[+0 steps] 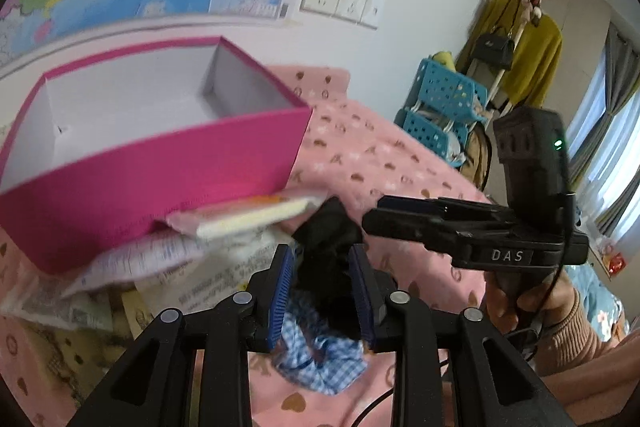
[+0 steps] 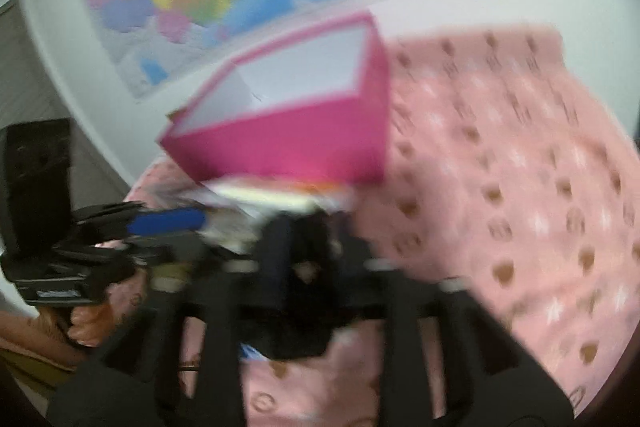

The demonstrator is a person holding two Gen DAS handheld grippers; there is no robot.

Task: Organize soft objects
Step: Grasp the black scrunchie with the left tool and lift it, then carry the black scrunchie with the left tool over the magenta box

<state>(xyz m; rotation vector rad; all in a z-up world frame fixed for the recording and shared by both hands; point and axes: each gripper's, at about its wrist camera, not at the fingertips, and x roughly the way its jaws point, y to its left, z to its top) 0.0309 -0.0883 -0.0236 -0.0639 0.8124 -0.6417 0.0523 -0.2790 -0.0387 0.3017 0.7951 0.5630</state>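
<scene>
Two grippers work over a pink patterned bedspread (image 1: 400, 155), all places below given relative to the magenta box (image 1: 160, 155). Box sits open-topped on the bedspread, white interior apparently empty, presumably the bin for the soft items. Against the box's near wall lies a loose heap of flat packets (image 1: 248, 215), one leaning on the wall itself; likely waiting their turn. Just nearer than the packets, a black soft cloth item (image 1: 328, 251) stands bunched between the blue pads of the left gripper (image 1: 324, 291), which appear closed on it; raised this way it can be carried over the box's rim. Under it, further from the box, rests a blue-checked scrunchie (image 1: 320, 359) on the bedspread, not held. Right gripper (image 1: 380, 211) hangs to the right of the box's near corner, beside the cloth; jaws narrow in the left wrist view, nothing visibly between them, and its own view is too blurred to settle it: cannot tell. Judgement: cloth goes in next.
</scene>
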